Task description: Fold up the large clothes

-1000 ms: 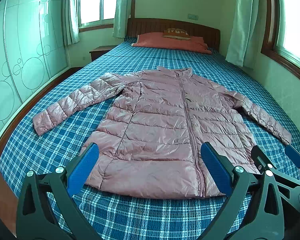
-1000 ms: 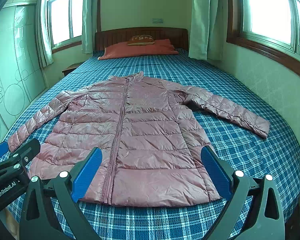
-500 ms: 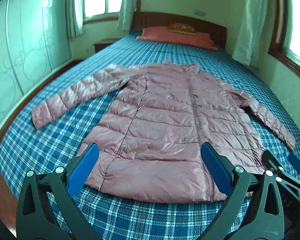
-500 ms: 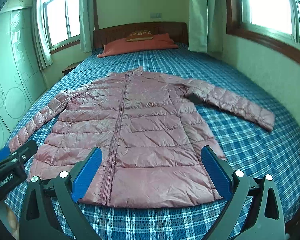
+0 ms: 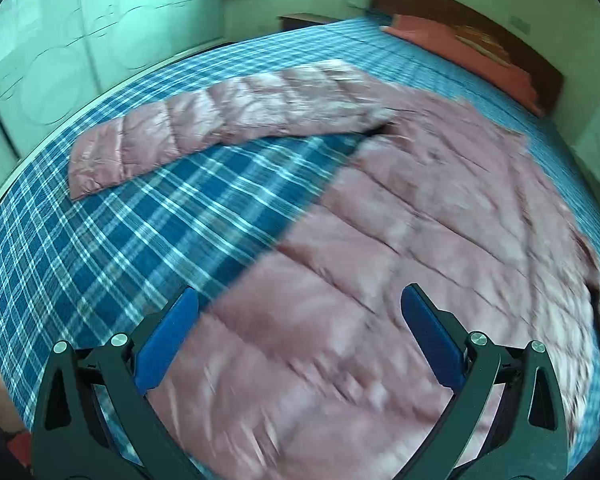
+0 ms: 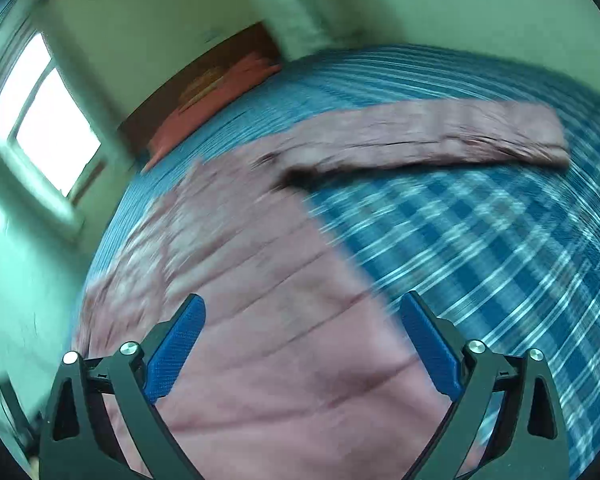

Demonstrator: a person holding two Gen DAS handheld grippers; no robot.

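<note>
Now both grippers, left gripper (image 5: 300, 336) and right gripper (image 6: 302, 340), have swung low over the jacket (image 5: 420, 232), jaws open, empty; sleeves at 11 and 1 o'clock: fold imminent.

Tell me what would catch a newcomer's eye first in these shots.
A big pink puffer jacket lies spread flat on the blue plaid bed, one sleeve stretched out to the side. Both the left gripper and the right gripper hover open just over its lower body.

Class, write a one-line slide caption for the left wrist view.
Open left gripper above a pink quilted puffer jacket, sleeve outstretched, on a blue plaid bedspread.
</note>
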